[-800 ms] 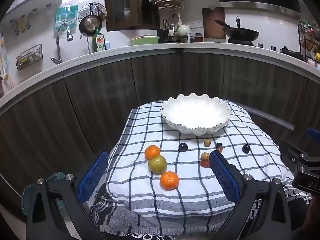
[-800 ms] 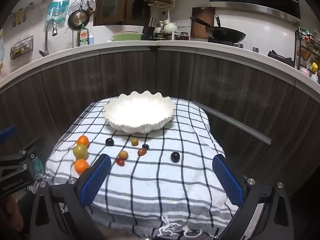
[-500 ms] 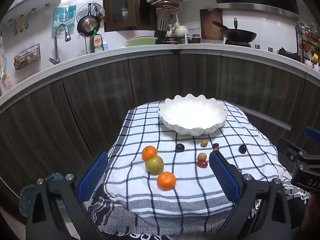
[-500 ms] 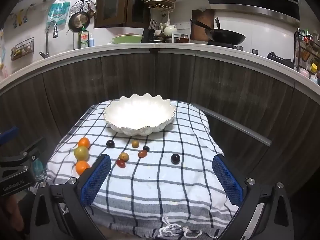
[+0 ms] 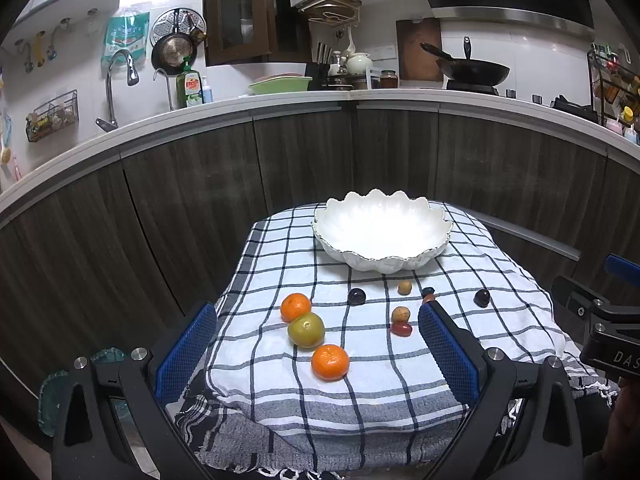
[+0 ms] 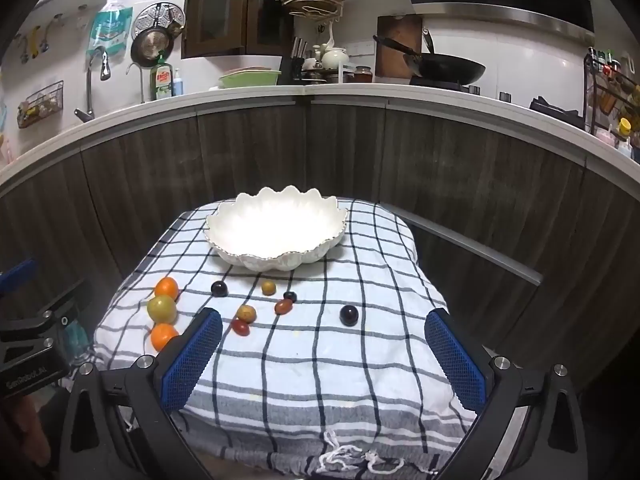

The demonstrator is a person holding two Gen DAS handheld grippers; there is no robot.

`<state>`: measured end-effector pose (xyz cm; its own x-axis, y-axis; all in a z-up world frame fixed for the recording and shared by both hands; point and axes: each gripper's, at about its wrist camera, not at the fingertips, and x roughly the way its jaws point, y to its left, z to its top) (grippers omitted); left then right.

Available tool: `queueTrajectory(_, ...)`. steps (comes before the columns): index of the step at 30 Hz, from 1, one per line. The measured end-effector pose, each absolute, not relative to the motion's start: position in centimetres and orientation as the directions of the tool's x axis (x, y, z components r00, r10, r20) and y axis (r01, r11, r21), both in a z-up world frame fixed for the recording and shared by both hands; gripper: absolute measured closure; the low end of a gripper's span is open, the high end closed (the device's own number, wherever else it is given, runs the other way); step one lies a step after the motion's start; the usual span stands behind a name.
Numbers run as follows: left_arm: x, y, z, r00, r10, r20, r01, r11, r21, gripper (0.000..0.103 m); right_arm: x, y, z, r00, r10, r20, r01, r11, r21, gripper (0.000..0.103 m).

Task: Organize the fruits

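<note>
**Fruit scattered on a checked cloth before an empty bowl**

In a kitchen with dark wood cabinets (image 5: 192,208) and a white counter (image 5: 400,98), a small table is covered by a blue-and-white checked cloth (image 5: 360,380). A scalloped white bowl (image 5: 382,236) is set at the far end, with nothing in it. Nearer, on the left, a green fruit (image 5: 306,329) is flanked by two oranges (image 5: 330,361), one nearer and one farther. Small dark, yellow and red fruits (image 6: 349,315) are strewn across the middle, well apart from the bowl. A sink tap (image 5: 116,84) and a wok (image 5: 472,70) are seen on the counter. The left gripper (image 5: 316,354) and right gripper (image 6: 324,354) are held spread wide over the near edge, with nothing clasped.
</note>
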<state>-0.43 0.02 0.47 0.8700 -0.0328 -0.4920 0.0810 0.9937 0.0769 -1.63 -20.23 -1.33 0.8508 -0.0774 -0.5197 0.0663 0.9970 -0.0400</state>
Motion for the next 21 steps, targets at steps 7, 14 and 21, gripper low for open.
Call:
queueTrajectory(7, -0.46, -0.05, 0.43, 0.87, -0.035, -0.492, 0.083, 0.994, 0.076, 0.0, -1.53, -20.42, -1.5, 0.847, -0.075, -0.526, 0.071, 0.997, -0.027, 0.0)
queueTrajectory(14, -0.43, -0.33, 0.48, 0.871, -0.04, -0.49, 0.09, 0.993, 0.079, 0.0, -1.6, -20.58, -1.48, 0.85, -0.077, -0.521, 0.076, 0.997, -0.024, 0.0)
queueTrajectory(21, -0.41, -0.36, 0.48, 0.871, -0.041, -0.489, 0.091, 0.993, 0.079, 0.0, -1.61, -20.53, -1.5, 0.849, -0.079, -0.522, 0.083, 0.996, -0.017, 0.0)
